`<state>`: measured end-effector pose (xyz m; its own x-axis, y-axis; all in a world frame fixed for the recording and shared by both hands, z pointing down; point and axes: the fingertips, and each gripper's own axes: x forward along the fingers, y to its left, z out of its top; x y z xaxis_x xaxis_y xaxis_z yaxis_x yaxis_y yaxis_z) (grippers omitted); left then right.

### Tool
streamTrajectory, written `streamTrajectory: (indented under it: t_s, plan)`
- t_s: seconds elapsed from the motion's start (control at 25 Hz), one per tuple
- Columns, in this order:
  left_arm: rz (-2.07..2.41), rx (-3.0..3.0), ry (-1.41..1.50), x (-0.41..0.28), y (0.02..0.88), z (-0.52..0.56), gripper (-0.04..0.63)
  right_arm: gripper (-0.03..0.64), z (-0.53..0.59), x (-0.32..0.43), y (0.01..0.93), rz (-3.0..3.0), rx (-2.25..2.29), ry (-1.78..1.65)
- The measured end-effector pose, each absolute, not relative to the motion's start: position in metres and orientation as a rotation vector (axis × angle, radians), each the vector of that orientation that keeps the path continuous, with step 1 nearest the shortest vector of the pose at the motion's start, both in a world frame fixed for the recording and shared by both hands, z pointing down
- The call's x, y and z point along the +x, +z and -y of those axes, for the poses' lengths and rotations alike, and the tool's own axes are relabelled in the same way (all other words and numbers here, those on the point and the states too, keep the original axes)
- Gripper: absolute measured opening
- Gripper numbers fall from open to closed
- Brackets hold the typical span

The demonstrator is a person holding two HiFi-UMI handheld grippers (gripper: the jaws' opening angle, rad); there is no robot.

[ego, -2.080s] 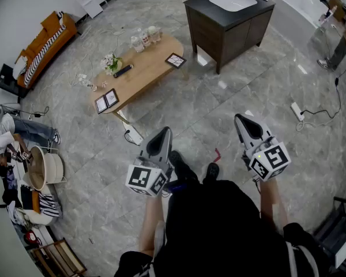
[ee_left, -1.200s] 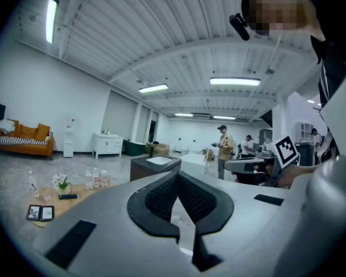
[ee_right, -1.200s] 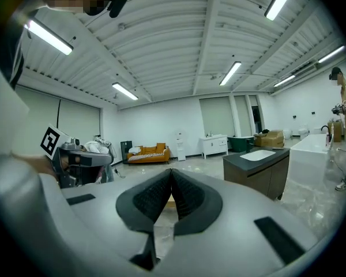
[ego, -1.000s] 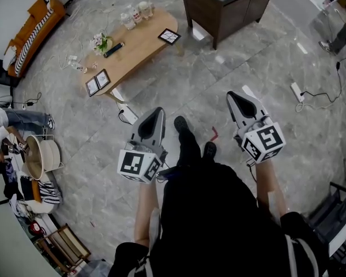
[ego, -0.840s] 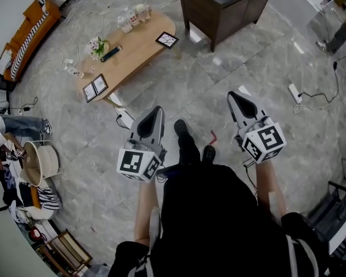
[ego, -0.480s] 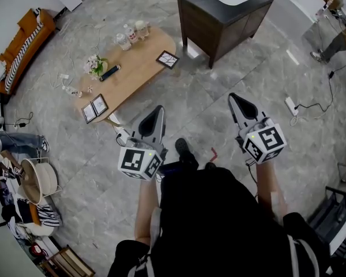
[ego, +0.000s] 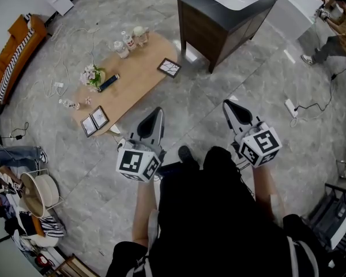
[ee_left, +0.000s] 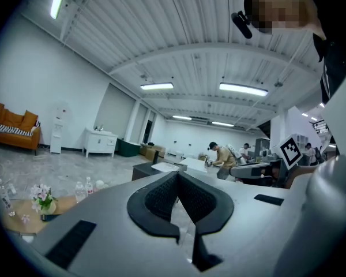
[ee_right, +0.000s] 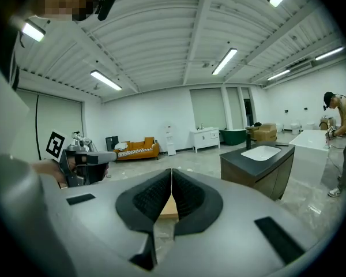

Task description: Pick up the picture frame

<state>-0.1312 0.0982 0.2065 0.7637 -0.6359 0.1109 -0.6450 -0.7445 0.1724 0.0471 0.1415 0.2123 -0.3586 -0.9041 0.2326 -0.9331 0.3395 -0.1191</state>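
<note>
A low oval wooden table [ego: 139,68] stands on the marble floor ahead and to the left. Two picture frames lie on it. One is a hinged double frame [ego: 94,121] at the near left end, the other a dark square frame [ego: 169,67] at the right edge. My left gripper [ego: 157,111] is held in the air short of the table, shut and empty, and its pads meet in the left gripper view [ee_left: 177,176]. My right gripper [ego: 225,104] hangs further right over bare floor, also shut with nothing in it [ee_right: 171,171].
Bottles [ego: 127,39], flowers [ego: 91,74] and a remote [ego: 108,82] share the table. A dark vanity with a white sink [ego: 225,10] stands beyond it, and a power strip with cable [ego: 291,107] lies on the floor at right. A person [ego: 334,27] stands far right, and an orange sofa [ego: 14,45] is far left.
I have walked forward, so the table and its frames lie closer to both grippers. The grippers came along side by side and stayed shut and empty.
</note>
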Motion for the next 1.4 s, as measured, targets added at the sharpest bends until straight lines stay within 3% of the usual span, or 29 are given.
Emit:
streamTrajectory:
  t_s: [0.32, 0.84, 1.4]
  plan:
    - [1.058, 2.706, 0.099, -0.130, 0.225, -0.045, 0.012, 0.014, -0.078, 0.054, 0.238, 2.470, 1.632, 0.417]
    - [1.352, 2.579, 0.139, -0.096, 0.205, 0.097, 0.012, 0.014, 0.119, 0.096, 0.255, 2.591, 1.351, 0.457]
    - [1.439, 2.383, 0.273, -0.049, 0.255, 0.168, 0.012, 0.014, 0.230, 0.113, 0.404, 2.481, 0.982, 0.652]
